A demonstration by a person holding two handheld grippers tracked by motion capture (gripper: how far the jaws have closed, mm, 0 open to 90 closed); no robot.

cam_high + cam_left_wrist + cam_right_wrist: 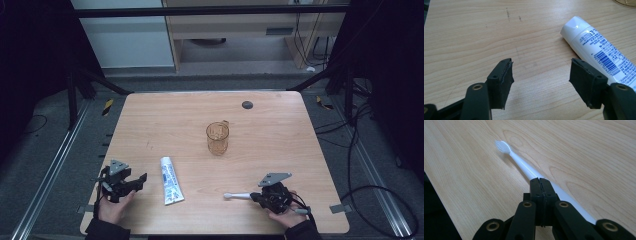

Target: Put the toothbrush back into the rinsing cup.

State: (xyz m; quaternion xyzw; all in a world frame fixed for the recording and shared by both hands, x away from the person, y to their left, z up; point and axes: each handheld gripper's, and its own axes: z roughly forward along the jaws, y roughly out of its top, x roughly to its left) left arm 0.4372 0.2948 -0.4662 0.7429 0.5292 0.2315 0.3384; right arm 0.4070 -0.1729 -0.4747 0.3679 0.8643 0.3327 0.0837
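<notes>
Holding a white toothbrush point(238, 195), the right gripper point(259, 196) sits at about 5 o'clock on the table point(280, 150), with the person's right hand point(286, 216) behind it. In the right gripper view the fingers point(535, 185) are together, closed on the toothbrush handle point(529, 170); the handle passes under and between the pads and runs on past them toward 5 o'clock of that view. The bristle head point(503, 146) points to 11 o'clock there and lies low over the wood; whether it touches the table cannot be told. In the high view the brush lies roughly level, head toward 9 o'clock.

Left gripper point(141, 180) rests at about 7 o'clock on the table, in the person's left hand point(114, 210). Its fingers point(503, 80) stand wide apart with only bare wood between them.

White toothpaste tube point(170, 180) lies flat between the two grippers, just beside the left one, cap end toward 12 o'clock. In the left gripper view the tube point(599, 55) lies at 2 o'clock, its barcode facing up, close to the right-hand finger but apart from it.

Amber translucent cup point(217, 138) stands upright near the table centre, well apart from both grippers. Small dark round disc point(247, 104) lies at 12 o'clock near the far edge.
</notes>
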